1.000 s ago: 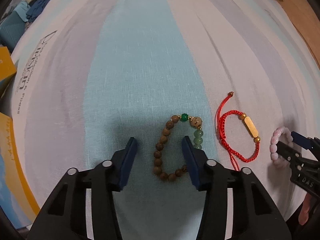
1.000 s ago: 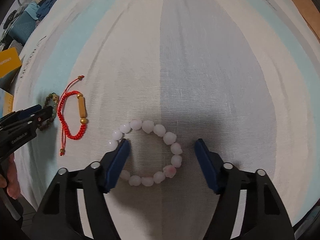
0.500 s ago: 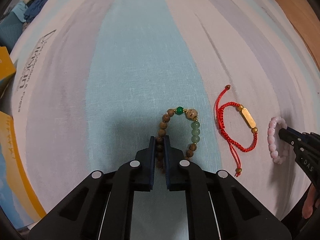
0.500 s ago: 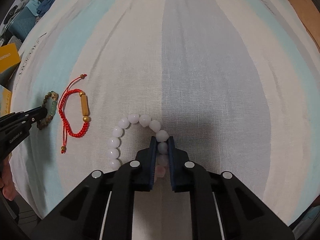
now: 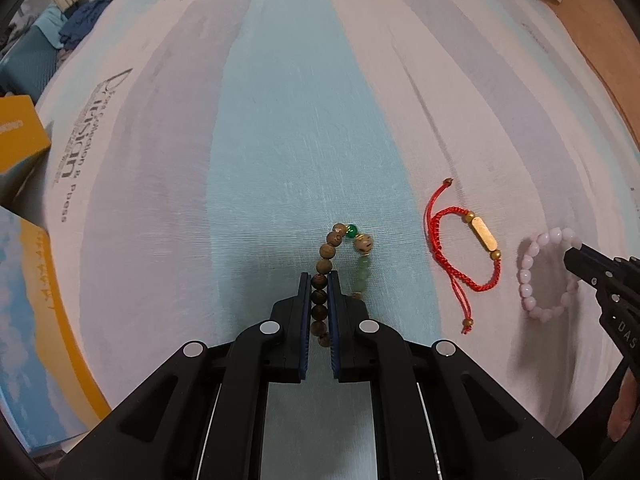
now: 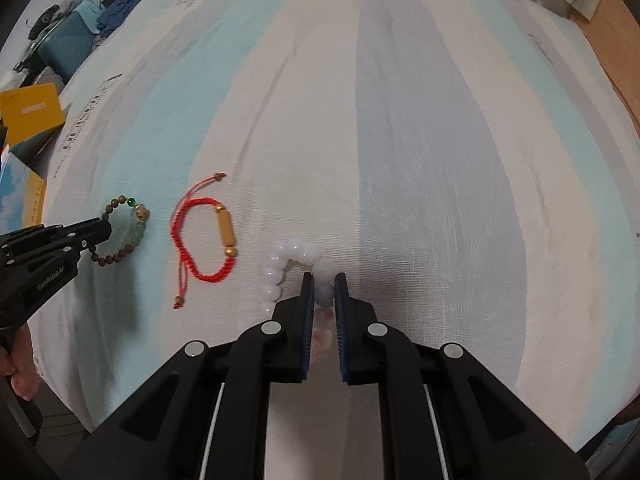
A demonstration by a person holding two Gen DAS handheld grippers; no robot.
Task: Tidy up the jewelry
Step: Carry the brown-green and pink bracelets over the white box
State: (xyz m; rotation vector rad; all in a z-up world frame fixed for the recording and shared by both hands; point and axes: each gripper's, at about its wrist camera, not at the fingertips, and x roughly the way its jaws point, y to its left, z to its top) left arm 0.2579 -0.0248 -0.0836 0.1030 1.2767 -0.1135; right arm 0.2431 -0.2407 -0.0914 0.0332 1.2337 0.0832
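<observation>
Left wrist view first: the left gripper (image 5: 320, 280) is pinched tight on the brown side of the wood bracelet (image 5: 329, 249), so a few of its beads sit hidden between the pads and the green half dangles off to the right. Just past it on the sheet (image 5: 288, 120) lies the red cord bracelet (image 5: 460, 248) with its gold tube, near but not touching anything. Further right the pink bracelet (image 5: 532, 276) is caught by the tip of the right gripper (image 5: 576, 258), which is cut off by the frame edge.

Right wrist view: same gripper (image 6: 322, 280) squeezed on a bead of the pink bracelet (image 6: 280, 272), with the lower beads blurry and mostly buried between the pads. Left gripper (image 6: 96, 236) pokes in from the left edge, with a bit of hand (image 6: 20, 376) below it.

Loads of open sheet ahead of both grippers, all stripes and nothing on it. Yellow boxes (image 5: 20, 140) and a teal case (image 6: 72, 48) crowd the far left edge, wood floor (image 5: 600, 40) shows past the right edge.

Versus a second ago: both sets of jaws were spread around their bracelets, now they're clamped shut and both bracelets look lifted and stretched instead of lying round.
</observation>
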